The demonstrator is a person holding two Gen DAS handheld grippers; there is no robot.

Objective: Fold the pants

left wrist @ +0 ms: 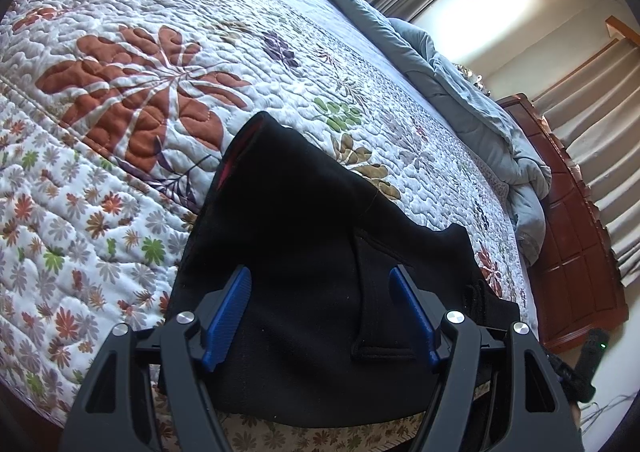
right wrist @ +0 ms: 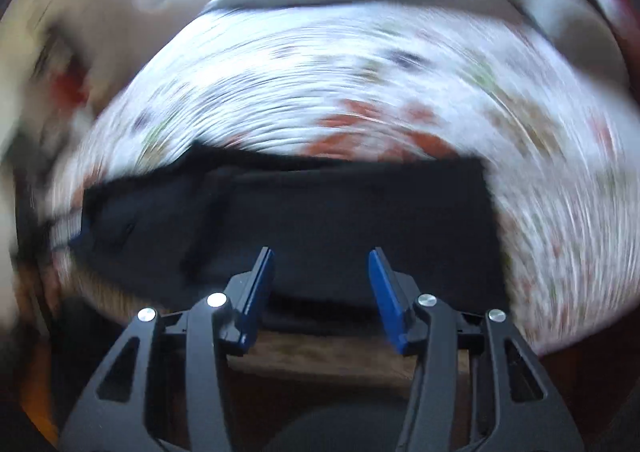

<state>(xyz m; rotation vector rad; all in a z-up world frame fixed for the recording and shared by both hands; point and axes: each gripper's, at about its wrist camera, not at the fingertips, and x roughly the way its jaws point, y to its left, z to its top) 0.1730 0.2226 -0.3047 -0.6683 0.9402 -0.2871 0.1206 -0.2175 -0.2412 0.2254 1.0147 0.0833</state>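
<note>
The black pants (left wrist: pixel 304 252) lie in a partly folded heap on the floral quilt (left wrist: pixel 160 52) near the bed's edge. The left tongs (left wrist: pixel 320 284) stand spread wide over the cloth, gripping nothing; the right tongs (right wrist: pixel 320 264), in a motion-blurred view, also gape empty above the pants (right wrist: pixel 340 212). The fabric looks soft, limp and light, likely to sag, so a pinch at a hem or corner edge seems best.

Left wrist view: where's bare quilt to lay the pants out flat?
Free: the floral quilt left of and beyond the black pants, up to the grey duvet bunched along its far edge. A narrower strip runs right of the pants toward the wooden bed frame. Crowded: the near edge, under both open hand-held grippers (left).
</note>
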